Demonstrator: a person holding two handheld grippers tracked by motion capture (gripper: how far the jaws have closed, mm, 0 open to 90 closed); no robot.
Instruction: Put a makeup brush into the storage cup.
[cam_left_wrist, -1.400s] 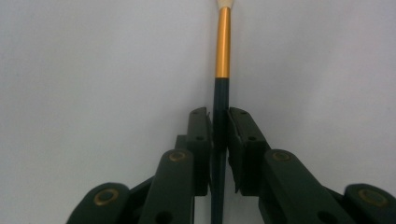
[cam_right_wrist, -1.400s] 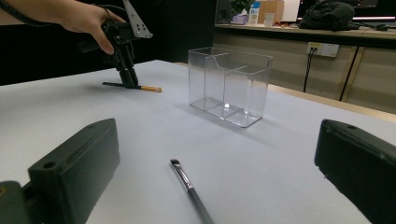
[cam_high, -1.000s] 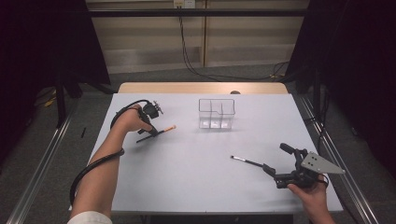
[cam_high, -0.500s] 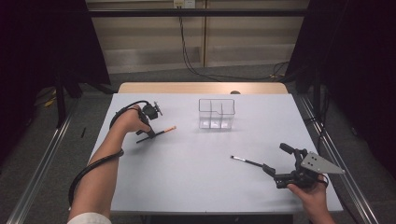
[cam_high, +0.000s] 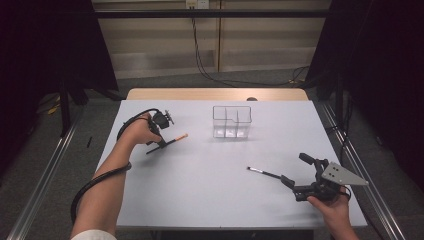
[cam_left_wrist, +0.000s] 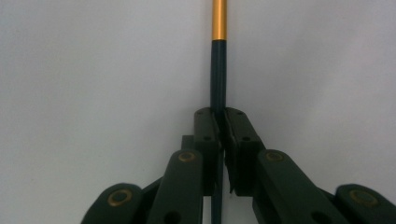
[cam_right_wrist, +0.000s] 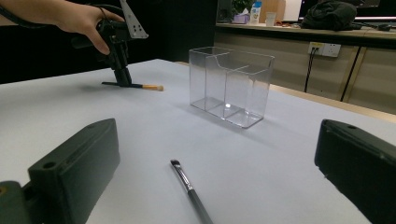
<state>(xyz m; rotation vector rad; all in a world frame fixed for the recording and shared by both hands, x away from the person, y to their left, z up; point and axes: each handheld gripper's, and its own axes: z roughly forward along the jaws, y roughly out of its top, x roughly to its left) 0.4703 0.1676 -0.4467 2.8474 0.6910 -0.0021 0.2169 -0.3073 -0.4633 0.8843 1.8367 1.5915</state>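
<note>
Your left gripper (cam_high: 161, 142) sits at the table's (cam_high: 200, 190) left side, jaws clamped on the dark handle of a makeup brush (cam_high: 170, 141). In the left gripper view the pads (cam_left_wrist: 208, 133) pinch the shaft, and its gold ferrule (cam_left_wrist: 219, 21) runs straight out beyond them. The brush lies low on the white surface, its pale tip pointing toward the clear organizer box (cam_high: 231, 121), which stands near, not touching.

Your right gripper (cam_high: 295, 175) rests at the near right corner, jaws spread wide, nothing between them. A second, thinner brush (cam_high: 264, 173) lies flat on the table just ahead of those jaws, its bristle end toward the middle, well apart from the box.
</note>
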